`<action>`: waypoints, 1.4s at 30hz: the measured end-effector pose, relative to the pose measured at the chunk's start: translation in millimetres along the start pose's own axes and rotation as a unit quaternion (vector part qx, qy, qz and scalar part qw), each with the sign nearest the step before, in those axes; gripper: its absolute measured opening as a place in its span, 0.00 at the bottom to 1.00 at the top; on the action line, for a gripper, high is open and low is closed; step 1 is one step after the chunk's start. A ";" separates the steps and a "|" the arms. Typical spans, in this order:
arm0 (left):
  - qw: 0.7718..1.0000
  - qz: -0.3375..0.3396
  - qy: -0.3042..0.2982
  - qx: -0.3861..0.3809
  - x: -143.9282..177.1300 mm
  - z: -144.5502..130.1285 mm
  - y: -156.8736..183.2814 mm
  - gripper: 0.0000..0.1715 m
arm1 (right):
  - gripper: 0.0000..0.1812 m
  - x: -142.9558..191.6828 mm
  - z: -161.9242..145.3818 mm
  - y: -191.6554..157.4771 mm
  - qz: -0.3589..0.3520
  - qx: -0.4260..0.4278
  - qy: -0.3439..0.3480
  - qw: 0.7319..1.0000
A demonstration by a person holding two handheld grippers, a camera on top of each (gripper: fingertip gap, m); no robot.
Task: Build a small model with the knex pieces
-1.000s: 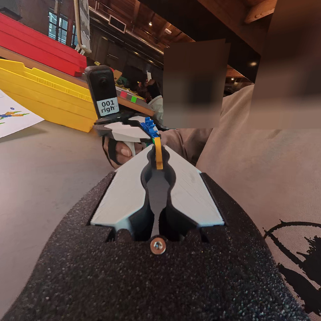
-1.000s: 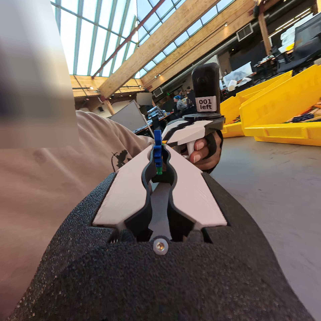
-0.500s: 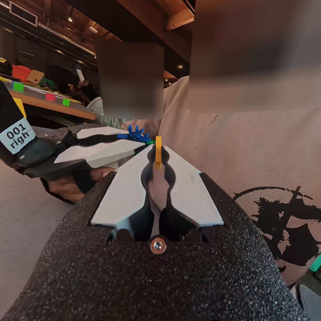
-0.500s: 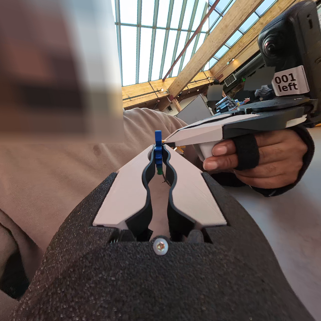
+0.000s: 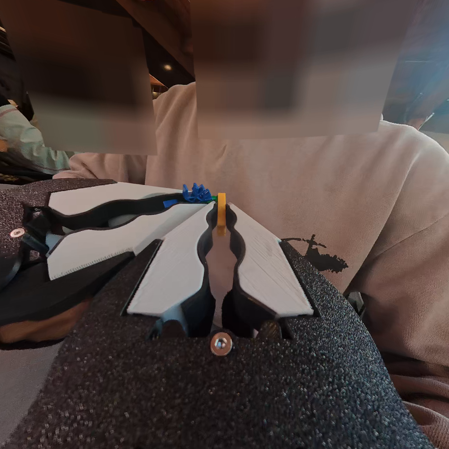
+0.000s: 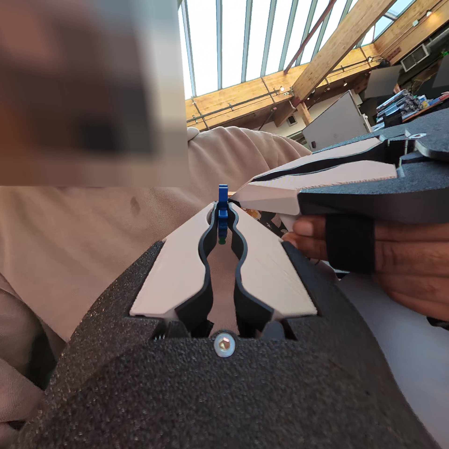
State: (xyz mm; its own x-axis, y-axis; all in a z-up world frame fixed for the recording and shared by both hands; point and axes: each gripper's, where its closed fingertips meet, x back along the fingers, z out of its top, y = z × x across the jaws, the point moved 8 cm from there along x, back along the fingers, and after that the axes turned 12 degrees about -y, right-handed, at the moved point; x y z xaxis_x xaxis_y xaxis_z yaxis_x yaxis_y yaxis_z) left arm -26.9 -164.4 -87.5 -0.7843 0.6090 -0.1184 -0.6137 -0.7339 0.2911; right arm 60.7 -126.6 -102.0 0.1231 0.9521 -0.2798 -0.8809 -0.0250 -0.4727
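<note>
My left gripper (image 5: 221, 206) is shut on a small flat yellow plastic piece (image 5: 221, 213) that stands on edge between its tips. My right gripper (image 6: 222, 206) is shut on a blue toothed plastic piece (image 6: 222, 213) with a small green stub (image 6: 221, 241) at its lower end. In the left wrist view the right gripper (image 5: 194, 202) comes in from the left, and its blue piece (image 5: 196, 195) sits right beside the yellow piece, touching or nearly so. In the right wrist view the left gripper (image 6: 237, 198) comes in from the right, tips against the blue piece.
A person in a beige sweatshirt (image 5: 303, 194) with a black print fills the space just behind both grippers. A hand with a black strap (image 6: 364, 252) holds the left gripper. A grey table surface (image 6: 401, 364) lies below. Skylights and wooden beams (image 6: 340, 43) are overhead. Left and right tips are no more than a few centimetres apart.
Both grippers have turned toward the person's chest and closed in on each other. The blue piece and yellow piece have come together, from a gap to side by side.
</note>
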 end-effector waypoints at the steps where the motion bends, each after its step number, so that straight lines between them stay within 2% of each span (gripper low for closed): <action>1: 1.000 0.018 0.004 -0.003 3.0 2.5 -0.8 0.03 | 0.02 3.3 2.1 -2.7 -0.012 0.010 0.003 1.000; 3: 0.996 0.088 0.021 -0.003 20.9 7.9 -3.0 0.03 | 0.02 21.1 9.7 -8.1 -0.076 0.035 0.020 0.996; 4: 0.989 0.145 0.036 0.000 35.1 10.3 -4.6 0.03 | 0.02 34.8 15.2 -11.2 -0.132 0.055 0.031 0.989; 5: 0.975 0.219 0.046 -0.001 51.4 11.6 -6.9 0.03 | 0.02 51.2 20.9 -14.1 -0.201 0.073 0.044 0.976; 6: 0.950 0.307 0.050 0.000 69.5 11.5 -10.1 0.03 | 0.01 69.6 25.0 -16.3 -0.275 0.085 0.054 0.956; 7: 0.916 0.398 0.048 0.005 88.9 10.6 -13.3 0.03 | 0.02 89.1 27.0 -18.2 -0.352 0.092 0.062 0.930; 9: 0.838 0.544 0.035 0.010 123.5 7.6 -13.4 0.03 | 0.02 126.1 24.9 -21.6 -0.503 0.096 0.073 0.856; 10: 0.797 0.604 0.027 0.011 137.4 6.4 -11.1 0.03 | 0.02 139.1 22.3 -24.6 -0.556 0.098 0.073 0.822; 11: 0.754 0.656 0.017 0.015 149.1 5.5 -7.9 0.03 | 0.02 148.1 20.7 -27.6 -0.596 0.101 0.073 0.793; 13: 0.668 0.744 0.001 0.024 167.5 8.2 3.5 0.03 | 0.02 156.2 20.8 -30.2 -0.645 0.105 0.070 0.753; 16: 0.517 0.856 -0.013 -0.011 188.5 28.6 43.4 0.03 | 0.02 152.7 19.9 -25.9 -0.664 0.115 0.048 0.737; 19: 0.335 0.941 -0.017 -0.044 213.6 49.1 109.6 0.03 | 0.02 148.3 20.7 -22.2 -0.663 0.120 0.033 0.738; 21: 0.226 0.974 -0.013 -0.020 235.4 48.0 158.3 0.03 | 0.02 148.6 21.5 -19.9 -0.660 0.116 0.032 0.742; 22: 0.181 0.983 -0.010 0.008 248.0 41.4 181.3 0.03 | 0.02 148.8 21.7 -18.8 -0.657 0.112 0.032 0.744; 23: 0.146 0.988 -0.003 0.043 261.2 31.0 202.2 0.03 | 0.02 149.0 21.9 -18.4 -0.656 0.111 0.033 0.746; 24: 0.126 0.989 0.015 0.077 273.6 18.0 219.1 0.03 | 0.02 148.9 21.9 -18.4 -0.655 0.111 0.033 0.747; 25: 0.124 0.985 0.036 0.110 284.4 3.2 230.8 0.03 | 0.02 148.7 21.9 -18.5 -0.654 0.111 0.033 0.747; 26: 0.132 0.980 0.057 0.139 292.8 -11.0 237.5 0.04 | 0.02 148.5 21.8 -18.5 -0.654 0.112 0.033 0.748; 28: 0.157 0.969 0.092 0.170 300.4 -29.1 238.9 0.13 | 0.02 147.6 21.3 -17.8 -0.650 0.108 0.032 0.752; 30: 0.193 0.964 0.109 0.147 295.5 -23.4 228.2 0.19 | 0.02 146.5 21.0 -17.0 -0.647 0.106 0.032 0.754; 32: 0.239 0.963 0.095 0.082 279.3 1.5 207.6 0.22 | 0.02 145.5 21.0 -16.4 -0.648 0.107 0.028 0.753; 33: 0.275 0.957 0.079 0.045 267.2 16.2 191.9 0.22 | 0.02 145.0 21.0 -16.2 -0.649 0.108 0.027 0.753; 34: 0.319 0.946 0.060 0.011 252.8 29.8 172.7 0.22 | 0.02 144.4 21.0 -16.0 -0.649 0.110 0.027 0.753; 35: 0.373 0.927 0.038 -0.018 236.7 40.9 150.0 0.21 | 0.02 143.6 21.1 -15.9 -0.648 0.111 0.028 0.753; 37: 0.500 0.865 -0.008 -0.046 201.2 52.2 98.3 0.20 | 0.02 141.5 20.9 -15.5 -0.643 0.114 0.027 0.756; 40: 0.666 0.744 -0.019 -0.040 149.7 46.0 28.5 0.19 | 0.02 137.4 20.5 -14.7 -0.634 0.118 0.027 0.764; 41: 0.706 0.707 -0.018 -0.025 135.8 39.5 8.8 0.19 | 0.02 135.7 20.3 -14.4 -0.629 0.120 0.027 0.768; 42: 0.737 0.676 -0.017 -0.006 124.5 31.9 -8.4 0.19 | 0.02 133.9 20.2 -14.2 -0.625 0.122 0.027 0.771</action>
State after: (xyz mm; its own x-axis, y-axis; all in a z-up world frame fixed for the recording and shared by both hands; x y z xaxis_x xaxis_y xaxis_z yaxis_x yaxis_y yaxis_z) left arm -116.6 -72.8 -74.4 -0.6773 -0.6739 0.2950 0.7251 -0.6794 0.1127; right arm 80.4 7.4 -115.9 0.9580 0.1724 0.2290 -0.1186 0.9657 -0.2309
